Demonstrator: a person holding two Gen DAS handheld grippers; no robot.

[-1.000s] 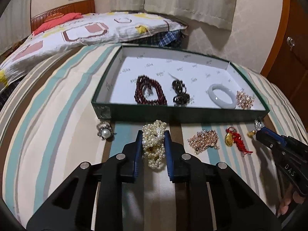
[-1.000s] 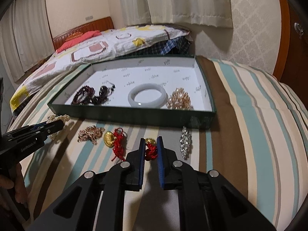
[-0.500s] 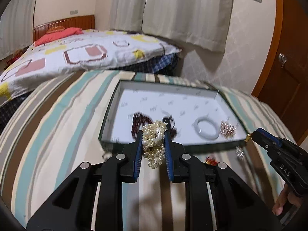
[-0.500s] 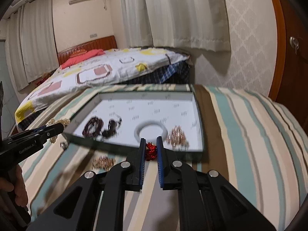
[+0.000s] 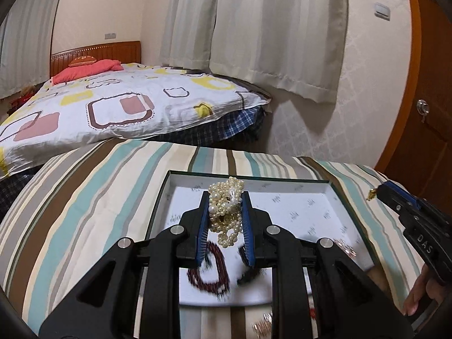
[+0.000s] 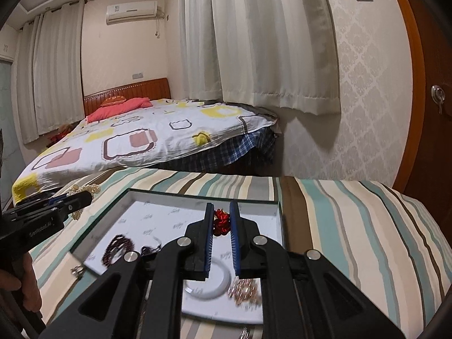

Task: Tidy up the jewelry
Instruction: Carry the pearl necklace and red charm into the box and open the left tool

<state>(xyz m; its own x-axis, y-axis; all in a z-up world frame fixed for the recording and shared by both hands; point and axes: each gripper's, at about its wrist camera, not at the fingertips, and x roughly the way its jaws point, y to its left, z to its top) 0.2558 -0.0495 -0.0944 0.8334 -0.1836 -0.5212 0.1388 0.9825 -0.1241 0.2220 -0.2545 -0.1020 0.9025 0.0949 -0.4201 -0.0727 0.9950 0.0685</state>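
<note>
My left gripper [image 5: 225, 197] is shut on a bunch of white pearl beads [image 5: 226, 212], held in the air over the green-walled box [image 5: 254, 180] with its white lining. My right gripper [image 6: 221, 212] is shut on a red knotted charm [image 6: 221, 223], also above the box [image 6: 197, 196]. In the box lie a dark red bead bracelet [image 5: 209, 271], a dark bracelet [image 6: 147, 251], a pale jade bangle [image 6: 214, 285] and a rose-gold bead cluster [image 6: 244, 289]. The right gripper's tip [image 5: 380, 193] shows at the right of the left wrist view.
The box rests on a striped cloth [image 5: 84, 197] of brown, teal and cream. A small ring [image 6: 76, 269] and a rose-gold chain [image 5: 262, 325] lie on the cloth near the box. Beyond stand a bed [image 5: 113, 107], curtains [image 5: 254, 28] and a wooden door [image 5: 429, 113].
Both grippers rose from the cloth with their pieces and moved forward over the box. The views tilted up, so the room fills more of each frame.
</note>
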